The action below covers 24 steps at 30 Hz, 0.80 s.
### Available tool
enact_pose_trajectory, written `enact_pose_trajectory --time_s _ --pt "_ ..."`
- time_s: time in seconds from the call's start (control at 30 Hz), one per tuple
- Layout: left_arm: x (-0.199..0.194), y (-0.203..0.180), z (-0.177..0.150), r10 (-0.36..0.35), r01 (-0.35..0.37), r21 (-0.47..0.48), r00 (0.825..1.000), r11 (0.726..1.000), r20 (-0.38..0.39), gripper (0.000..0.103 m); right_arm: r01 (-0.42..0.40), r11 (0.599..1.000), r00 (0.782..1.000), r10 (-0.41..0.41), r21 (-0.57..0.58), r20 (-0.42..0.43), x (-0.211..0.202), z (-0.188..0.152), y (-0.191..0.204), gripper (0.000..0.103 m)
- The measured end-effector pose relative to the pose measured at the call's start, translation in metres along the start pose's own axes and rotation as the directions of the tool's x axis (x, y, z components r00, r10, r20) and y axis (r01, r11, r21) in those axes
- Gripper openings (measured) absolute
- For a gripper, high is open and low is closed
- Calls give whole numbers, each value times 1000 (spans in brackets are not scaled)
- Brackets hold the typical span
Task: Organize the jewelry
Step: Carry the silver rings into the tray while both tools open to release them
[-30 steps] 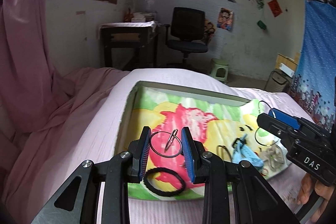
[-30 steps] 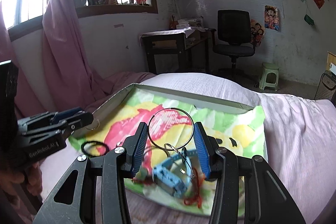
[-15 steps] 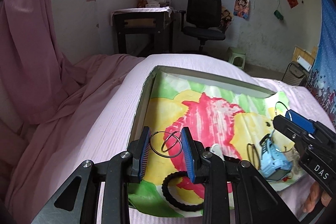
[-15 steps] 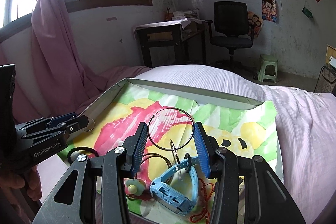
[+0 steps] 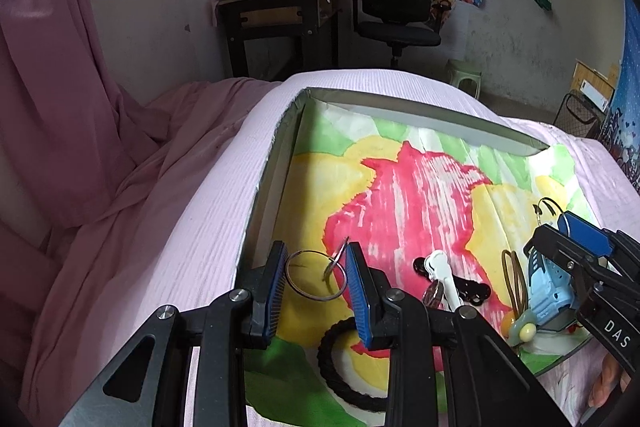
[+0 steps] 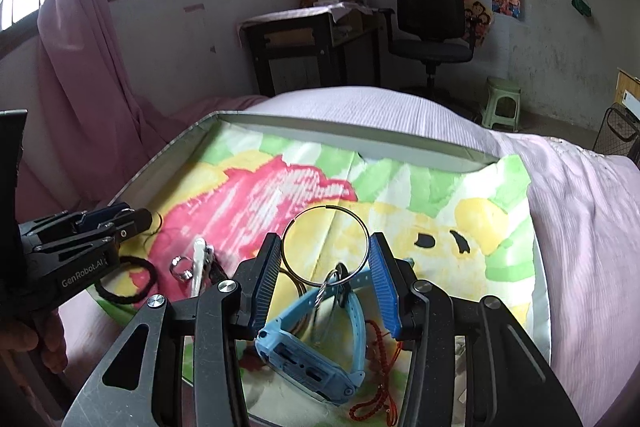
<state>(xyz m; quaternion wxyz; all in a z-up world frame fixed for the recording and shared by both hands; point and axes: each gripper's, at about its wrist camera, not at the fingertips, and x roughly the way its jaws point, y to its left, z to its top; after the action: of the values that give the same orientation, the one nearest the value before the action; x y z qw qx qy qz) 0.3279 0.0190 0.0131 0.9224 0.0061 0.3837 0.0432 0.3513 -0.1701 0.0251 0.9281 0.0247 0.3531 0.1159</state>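
A shallow grey tray (image 5: pixel 280 147) lined with a bright flower-print cloth lies on the pink bed. My left gripper (image 5: pixel 316 277) is shut on a small wire hoop (image 5: pixel 298 281) with a smaller ring linked through it, low over the tray's near left corner. My right gripper (image 6: pixel 325 267) is shut on a large thin wire hoop (image 6: pixel 362 227) with small rings hanging from it, above a blue watch (image 6: pixel 312 359). A black hair tie (image 5: pixel 336 367), a white clip (image 5: pixel 444 277), a black bow (image 5: pixel 472 289) and red beads (image 6: pixel 376 387) lie on the cloth.
The bed's pink sheet (image 5: pixel 160 227) surrounds the tray, with a pink curtain (image 5: pixel 48 87) at left. A dark desk (image 5: pixel 280 23), an office chair (image 5: pixel 396 11) and a green stool (image 6: pixel 502 103) stand by the far wall.
Both grippers have moved down and closer to the tray with their hoops still held. The left one now sits over the near left corner, the black hair tie below it.
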Motion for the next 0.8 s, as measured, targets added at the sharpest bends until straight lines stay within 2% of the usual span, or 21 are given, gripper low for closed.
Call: enact_pose_trajectory --time_s 0.37,0.8 --pt "7 -9 -1 4 -2 41 999 999 -45 28 -1 1000 999 2 6 -54 11 -10 0 40" --pt "8 -11 1 -15 17 30 998 999 -60 29 -11 1000 998 11 9 -63 12 -13 1 41"
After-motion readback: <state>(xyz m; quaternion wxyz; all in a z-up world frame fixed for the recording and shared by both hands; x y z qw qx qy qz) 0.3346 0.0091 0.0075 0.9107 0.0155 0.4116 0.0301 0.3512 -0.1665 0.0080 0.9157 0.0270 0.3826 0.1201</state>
